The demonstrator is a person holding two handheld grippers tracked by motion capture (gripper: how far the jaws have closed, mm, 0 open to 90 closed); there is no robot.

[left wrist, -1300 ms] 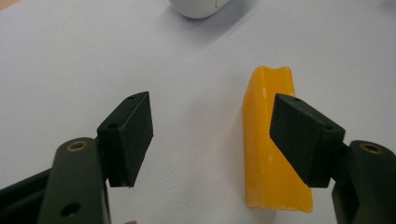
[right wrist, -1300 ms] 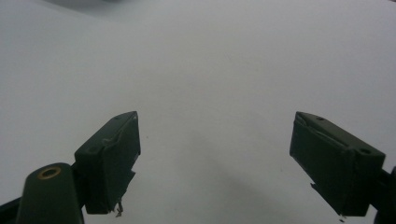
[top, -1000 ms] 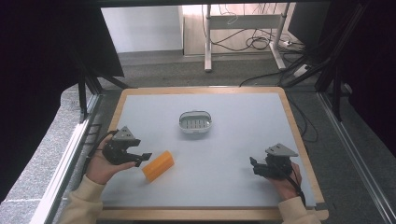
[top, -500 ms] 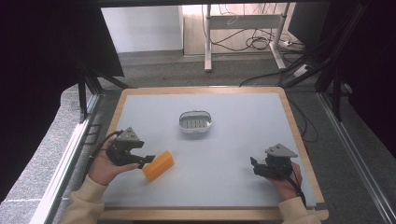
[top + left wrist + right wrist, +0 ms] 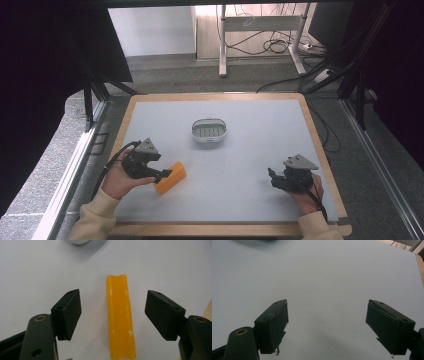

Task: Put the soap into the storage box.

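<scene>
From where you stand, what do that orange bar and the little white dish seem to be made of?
The orange bar looks like soap or wax: a matte, slightly translucent surface with pale scuffs and a chipped end. It lies between the open left gripper. The white dish appears to be smooth moulded plastic, perhaps a soap dish, with a slotted grey insert; ceramic cannot be ruled out. The table looks like a matte grey sheet in a wooden frame.

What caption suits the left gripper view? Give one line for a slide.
Left gripper open, fingers straddling an orange soap bar lying on the white table, not touching.

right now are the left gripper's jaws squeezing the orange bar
No, the left gripper stands open, with white table showing between each pad and the orange bar.
</scene>
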